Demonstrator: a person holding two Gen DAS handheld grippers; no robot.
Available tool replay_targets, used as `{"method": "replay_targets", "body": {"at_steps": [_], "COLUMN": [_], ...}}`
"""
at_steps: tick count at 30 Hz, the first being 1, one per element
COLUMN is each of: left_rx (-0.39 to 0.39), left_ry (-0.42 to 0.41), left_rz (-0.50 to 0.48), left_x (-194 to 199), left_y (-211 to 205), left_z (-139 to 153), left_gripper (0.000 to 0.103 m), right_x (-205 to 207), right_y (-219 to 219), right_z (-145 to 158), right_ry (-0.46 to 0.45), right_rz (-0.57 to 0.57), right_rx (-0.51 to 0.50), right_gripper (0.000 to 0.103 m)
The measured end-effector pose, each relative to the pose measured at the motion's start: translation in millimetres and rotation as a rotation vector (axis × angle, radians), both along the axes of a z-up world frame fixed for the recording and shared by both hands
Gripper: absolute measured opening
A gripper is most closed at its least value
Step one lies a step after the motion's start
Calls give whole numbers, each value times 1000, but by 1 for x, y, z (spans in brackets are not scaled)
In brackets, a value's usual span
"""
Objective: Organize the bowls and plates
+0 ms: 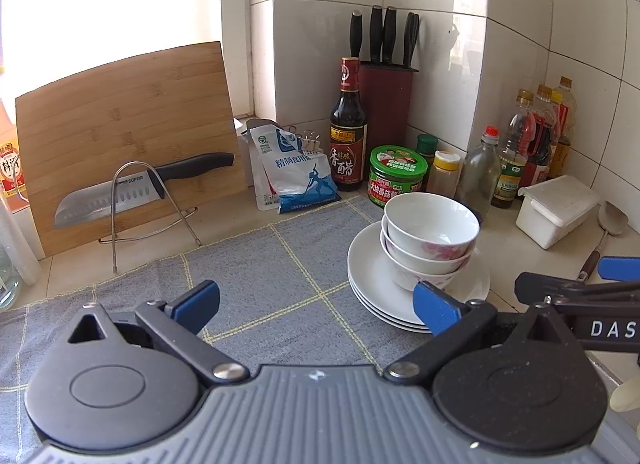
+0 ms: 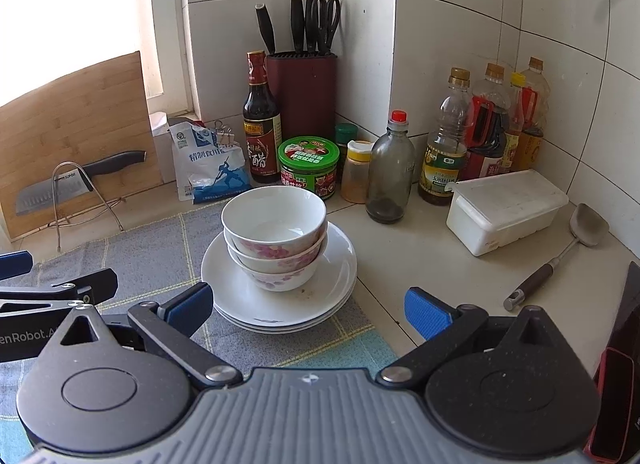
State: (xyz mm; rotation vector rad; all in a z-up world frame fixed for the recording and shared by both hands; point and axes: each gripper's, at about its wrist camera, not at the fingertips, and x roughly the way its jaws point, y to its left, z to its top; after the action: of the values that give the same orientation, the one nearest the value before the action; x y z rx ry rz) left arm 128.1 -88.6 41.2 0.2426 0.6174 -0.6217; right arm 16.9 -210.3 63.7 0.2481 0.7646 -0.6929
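Three white bowls with pink flowers (image 1: 430, 242) (image 2: 276, 238) are nested on a stack of white plates (image 1: 370, 280) (image 2: 240, 292). The stack sits at the right edge of a grey checked cloth (image 1: 260, 284) (image 2: 140, 260). My left gripper (image 1: 316, 306) is open and empty, in front and to the left of the stack. My right gripper (image 2: 308, 310) is open and empty, just in front of the plates. Each gripper shows at the edge of the other's view: the right one (image 1: 580, 284), the left one (image 2: 52, 276).
Behind the stack stand a vinegar bottle (image 2: 260, 119), a green-lidded jar (image 2: 309, 167), a glass bottle (image 2: 390, 171), oil bottles (image 2: 480, 131) and a knife block (image 2: 302, 87). A white lidded box (image 2: 504, 209) and a ladle (image 2: 560, 252) lie right. A cutting board and knife (image 1: 132, 191) stand left.
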Motion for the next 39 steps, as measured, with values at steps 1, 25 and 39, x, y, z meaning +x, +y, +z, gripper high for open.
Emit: {"method": "replay_targets", "body": {"at_steps": [1, 25, 39], "left_rx": [0, 1, 11], "left_ry": [1, 19, 28], "left_rz": [1, 12, 14], "left_x": [0, 5, 7], "left_y": [0, -3, -6], "left_z": [0, -3, -7], "left_gripper": [102, 102, 102], "right_x": [0, 6, 7], "right_y": [0, 0, -5], "right_z": [0, 2, -2], "right_ry": [0, 7, 14], "right_rz": [0, 11, 13], "right_rx": [-1, -12, -8], "right_gripper": [103, 103, 103]}}
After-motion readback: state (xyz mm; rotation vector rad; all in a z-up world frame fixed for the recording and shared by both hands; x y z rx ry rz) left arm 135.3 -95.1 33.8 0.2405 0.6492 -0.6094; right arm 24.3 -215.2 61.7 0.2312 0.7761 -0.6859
